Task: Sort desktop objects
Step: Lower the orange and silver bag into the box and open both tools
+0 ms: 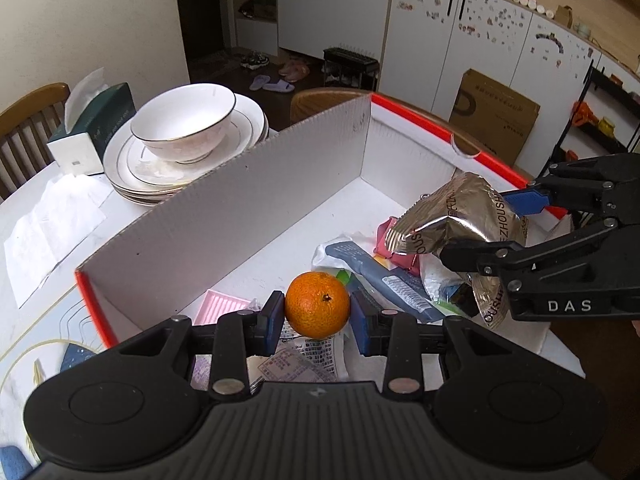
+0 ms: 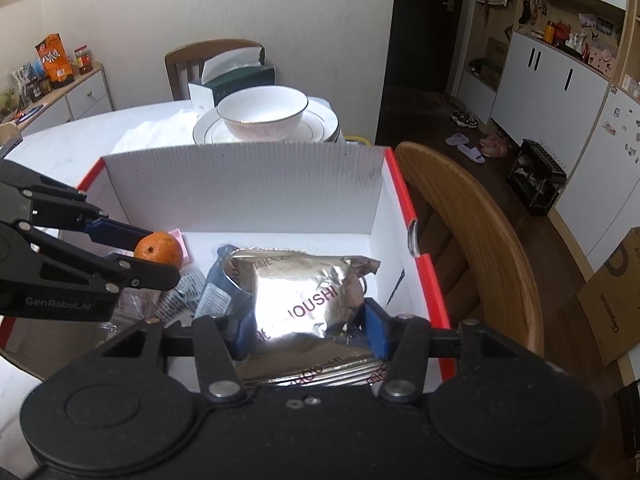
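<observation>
My left gripper [image 1: 317,316] is shut on a small orange [image 1: 317,305], its blue pads pressing both sides, held over the near end of a white cardboard box with a red rim [image 1: 224,200]. My right gripper [image 2: 310,330] is shut on a shiny silver snack bag [image 2: 298,294], hanging above the same box. From the left wrist view the right gripper [image 1: 486,226] enters at the right with the silver bag [image 1: 452,216]. From the right wrist view the left gripper [image 2: 158,252] reaches in from the left with the orange [image 2: 159,253].
The box holds a blue packet [image 1: 384,276], a pink tray [image 1: 224,306], printed papers [image 1: 308,356] and other wrappers. Behind it stand stacked plates with a white bowl [image 1: 186,122], a tissue box [image 1: 94,130] and loose paper [image 1: 52,232]. A wooden chair [image 2: 476,240] stands beside the box.
</observation>
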Available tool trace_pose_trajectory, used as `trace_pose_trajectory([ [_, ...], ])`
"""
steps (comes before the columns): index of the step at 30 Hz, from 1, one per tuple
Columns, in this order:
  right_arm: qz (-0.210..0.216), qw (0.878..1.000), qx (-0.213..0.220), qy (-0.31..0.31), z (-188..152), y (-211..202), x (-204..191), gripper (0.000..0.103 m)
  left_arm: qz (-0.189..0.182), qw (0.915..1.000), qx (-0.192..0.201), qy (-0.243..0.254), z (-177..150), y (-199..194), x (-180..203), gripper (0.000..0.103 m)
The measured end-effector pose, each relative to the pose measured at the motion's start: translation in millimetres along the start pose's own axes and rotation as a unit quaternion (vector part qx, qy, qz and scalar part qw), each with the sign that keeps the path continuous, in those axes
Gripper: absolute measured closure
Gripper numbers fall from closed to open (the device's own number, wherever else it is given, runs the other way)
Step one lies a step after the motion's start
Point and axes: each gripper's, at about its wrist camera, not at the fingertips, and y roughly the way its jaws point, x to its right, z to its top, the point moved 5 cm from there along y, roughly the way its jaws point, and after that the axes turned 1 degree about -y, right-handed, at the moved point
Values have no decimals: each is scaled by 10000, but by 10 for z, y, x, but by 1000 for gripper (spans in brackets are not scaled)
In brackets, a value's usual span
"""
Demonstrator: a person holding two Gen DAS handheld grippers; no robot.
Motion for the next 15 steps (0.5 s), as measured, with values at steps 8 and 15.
trace_pose_trajectory([
  [8, 105, 9998, -128, -124, -40, 85, -58, 51, -3, 9994, -340, -1, -27, 196, -45, 69],
  [15, 91, 9996, -187, -200, -59, 161, -82, 51, -41, 9982, -605, -10, -51, 315, -72, 69],
])
